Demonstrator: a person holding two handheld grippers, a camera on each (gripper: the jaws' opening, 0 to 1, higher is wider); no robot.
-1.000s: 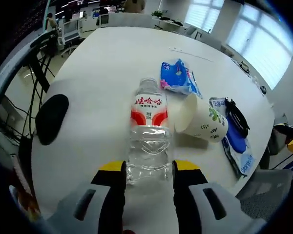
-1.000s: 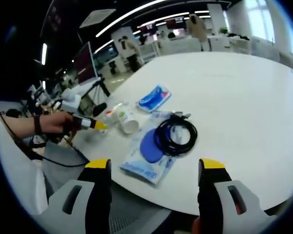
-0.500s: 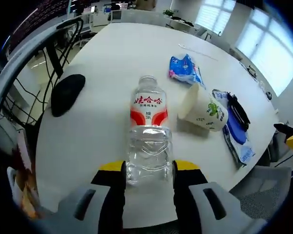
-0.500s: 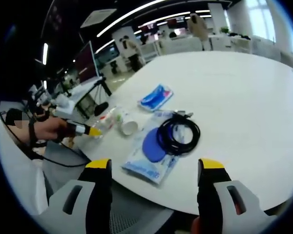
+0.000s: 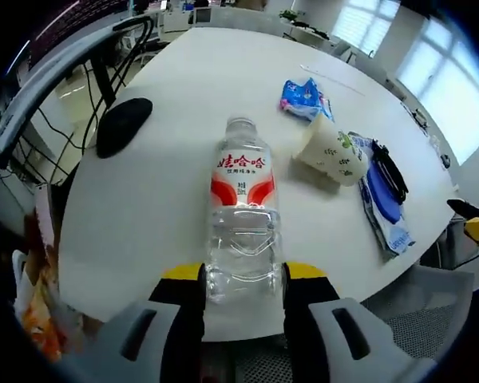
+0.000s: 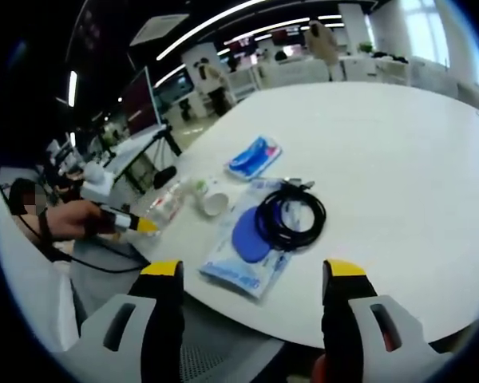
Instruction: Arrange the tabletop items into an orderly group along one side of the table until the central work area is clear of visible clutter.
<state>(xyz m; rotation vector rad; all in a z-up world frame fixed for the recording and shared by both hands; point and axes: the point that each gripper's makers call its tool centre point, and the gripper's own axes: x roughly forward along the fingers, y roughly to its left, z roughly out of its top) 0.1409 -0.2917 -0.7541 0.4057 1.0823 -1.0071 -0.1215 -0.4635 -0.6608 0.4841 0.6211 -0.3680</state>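
Note:
My left gripper [image 5: 241,275] is shut on the base of a clear plastic water bottle [image 5: 241,203] with a red and white label, whose cap points away over the white table [image 5: 168,207]. Right of the bottle a paper cup [image 5: 329,152] lies on its side, with a blue tissue packet [image 5: 303,97] beyond it. A blue plastic pouch [image 5: 387,215] carries a coiled black cable [image 5: 389,171]. My right gripper [image 6: 254,275] hangs open off the table's edge, short of the pouch [image 6: 243,259] and cable [image 6: 291,215]. From there the bottle [image 6: 166,205], cup [image 6: 210,195] and packet [image 6: 255,157] lie farther left.
A black oval mouse [image 5: 122,125] sits near the table's left edge. A person's hand [image 6: 72,219] holds the left gripper [image 6: 132,223] by the rim. Office desks, chairs and monitors stand beyond the table. The far half of the tabletop [image 6: 367,136] is bare.
The left gripper has drawn back toward the table's near edge with the bottle in it, away from the cup. The right gripper has stayed put.

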